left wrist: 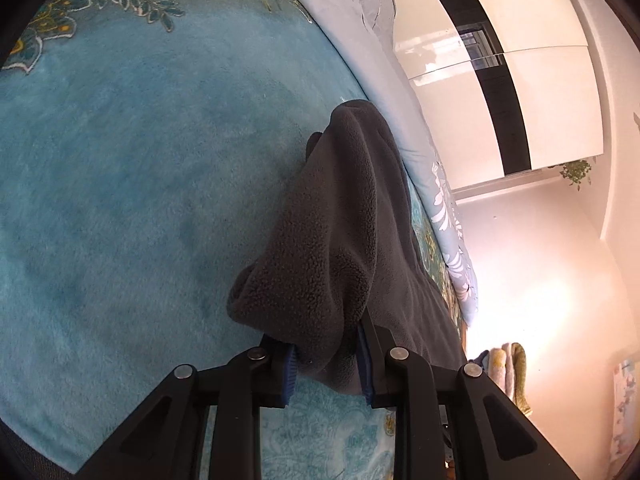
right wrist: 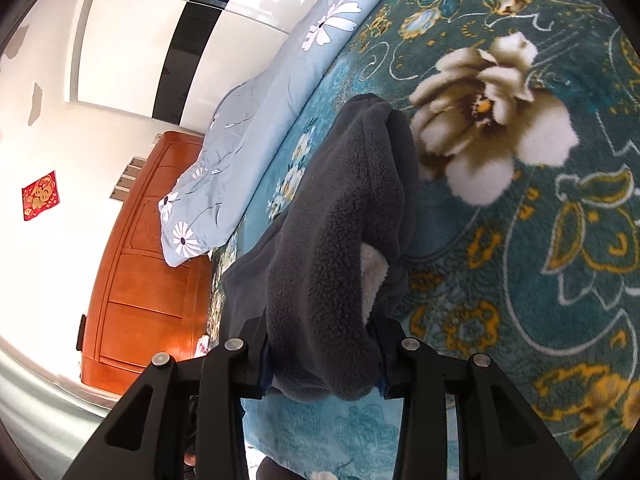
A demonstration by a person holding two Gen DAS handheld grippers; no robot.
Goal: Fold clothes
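Observation:
A dark grey fleece garment (left wrist: 332, 232) hangs bunched over a teal floral blanket (left wrist: 140, 180) on a bed. My left gripper (left wrist: 326, 368) is shut on a thick fold of it, its blue pads pressed into the fleece. In the right wrist view the same grey fleece garment (right wrist: 340, 248) shows a patch of white lining (right wrist: 374, 264). My right gripper (right wrist: 324, 372) is shut on another bunched edge of it, above the blanket (right wrist: 540, 240). The garment stretches away from both grippers toward the far side of the bed.
A light blue flowered quilt (right wrist: 256, 128) lies along the far edge of the bed, also in the left wrist view (left wrist: 404, 128). An orange wooden headboard (right wrist: 140, 272) stands beside it. White glossy wardrobe doors (left wrist: 520, 60) lie beyond. Towels (left wrist: 508, 368) hang near the wall.

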